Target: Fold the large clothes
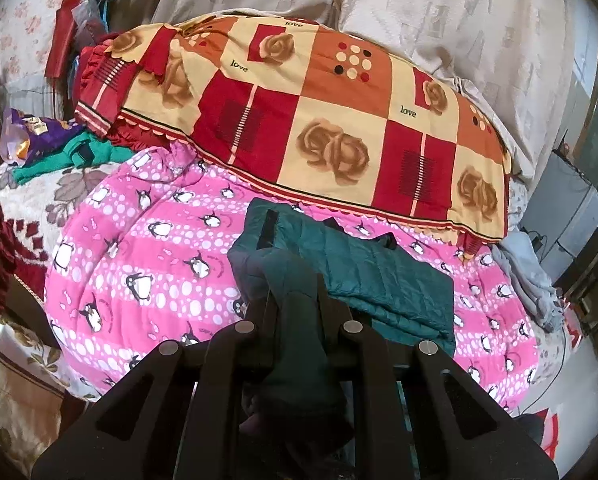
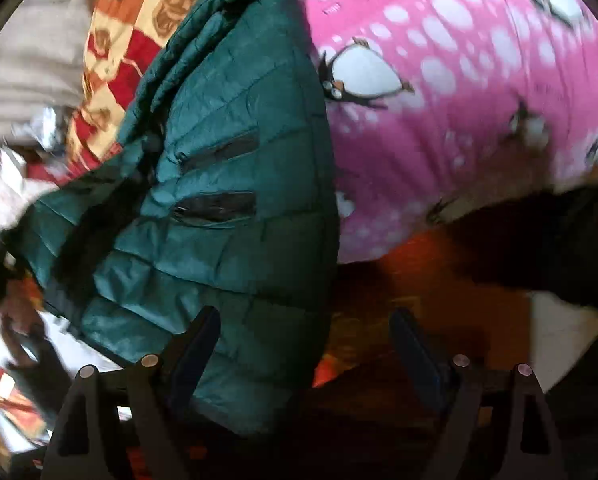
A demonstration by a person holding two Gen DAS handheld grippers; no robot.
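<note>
A dark teal quilted jacket (image 1: 359,264) lies partly folded on a pink penguin-print blanket (image 1: 139,248). My left gripper (image 1: 295,300) is shut on a bunched fold of the jacket, which hangs down between the fingers. In the right wrist view the jacket (image 2: 227,184) fills the left half, with two black zip pockets showing. My right gripper (image 2: 305,332) is open; the jacket's edge lies between its fingers, close to the left finger (image 2: 203,332). That view is blurred.
A red, orange and cream patchwork quilt (image 1: 319,112) lies behind the jacket. A beige bedspread (image 1: 419,8) is beyond it. Green and purple clothes (image 1: 59,148) sit far left. Grey cloth (image 1: 527,276) hangs at the bed's right edge.
</note>
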